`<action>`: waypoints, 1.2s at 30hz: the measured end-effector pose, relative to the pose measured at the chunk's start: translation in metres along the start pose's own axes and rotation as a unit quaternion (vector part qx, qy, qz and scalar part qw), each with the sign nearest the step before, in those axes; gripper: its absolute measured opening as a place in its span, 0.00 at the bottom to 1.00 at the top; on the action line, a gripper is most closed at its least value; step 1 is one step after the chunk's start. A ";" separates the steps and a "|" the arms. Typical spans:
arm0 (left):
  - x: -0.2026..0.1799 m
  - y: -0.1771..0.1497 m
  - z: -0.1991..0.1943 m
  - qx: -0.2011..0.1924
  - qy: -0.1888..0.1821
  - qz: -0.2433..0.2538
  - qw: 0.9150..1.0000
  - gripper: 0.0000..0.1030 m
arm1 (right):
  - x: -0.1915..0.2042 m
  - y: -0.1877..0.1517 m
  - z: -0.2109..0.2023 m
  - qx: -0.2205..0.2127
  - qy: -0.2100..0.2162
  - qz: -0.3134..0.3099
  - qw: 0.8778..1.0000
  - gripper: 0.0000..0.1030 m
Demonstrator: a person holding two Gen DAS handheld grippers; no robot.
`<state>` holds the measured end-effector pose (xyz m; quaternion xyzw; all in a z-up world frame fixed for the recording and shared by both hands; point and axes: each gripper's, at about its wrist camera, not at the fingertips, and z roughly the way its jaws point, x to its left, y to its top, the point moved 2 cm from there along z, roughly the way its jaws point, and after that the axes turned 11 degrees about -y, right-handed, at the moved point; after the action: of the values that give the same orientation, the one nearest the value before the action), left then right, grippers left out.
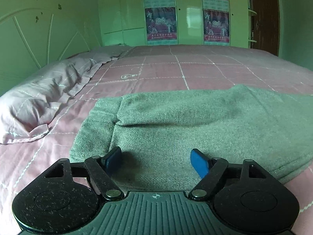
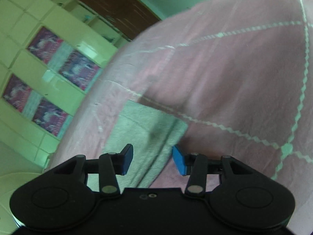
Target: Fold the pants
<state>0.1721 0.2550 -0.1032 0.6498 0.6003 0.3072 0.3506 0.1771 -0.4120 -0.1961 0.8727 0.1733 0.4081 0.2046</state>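
Observation:
Grey-green pants (image 1: 195, 121) lie folded flat on the pink checked bedsheet (image 1: 176, 68), with a fold crease on their left side. My left gripper (image 1: 156, 156) hangs low over the pants' near edge. Its blue pads (image 1: 198, 163) stand wide apart and grip nothing. In the tilted, blurred right wrist view, one end of the pants (image 2: 140, 125) lies on the sheet (image 2: 234, 78). My right gripper (image 2: 152, 154) is just above that end's edge, open. The cloth shows in the gap, and the pads do not press on it.
A pale pink pillow (image 1: 39, 105) lies at the left against the light headboard (image 1: 29, 39). Beyond the bed stand a pale wardrobe with posters (image 1: 160, 19) and a dark brown door (image 1: 264, 15). Bare sheet stretches behind and right of the pants.

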 end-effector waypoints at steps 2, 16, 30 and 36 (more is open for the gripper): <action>0.004 -0.001 0.000 -0.001 -0.004 -0.013 1.000 0.77 | 0.002 0.001 0.002 0.000 0.010 0.001 1.000 0.22; 0.008 0.001 0.000 0.004 -0.019 -0.016 1.000 0.77 | 0.013 0.004 0.003 -0.012 0.017 -0.015 1.000 0.03; 0.013 0.008 -0.005 0.019 -0.041 -0.018 0.999 0.77 | 0.001 -0.003 -0.014 -0.016 0.031 -0.011 0.999 0.11; 0.001 -0.004 -0.008 0.020 -0.024 0.019 0.999 0.77 | 0.036 -0.046 -0.008 0.054 0.062 -0.107 0.991 0.11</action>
<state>0.1631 0.2565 -0.1015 0.6751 0.5855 0.2861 0.3459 0.1861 -0.3539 -0.1917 0.8318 0.2996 0.4274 0.1888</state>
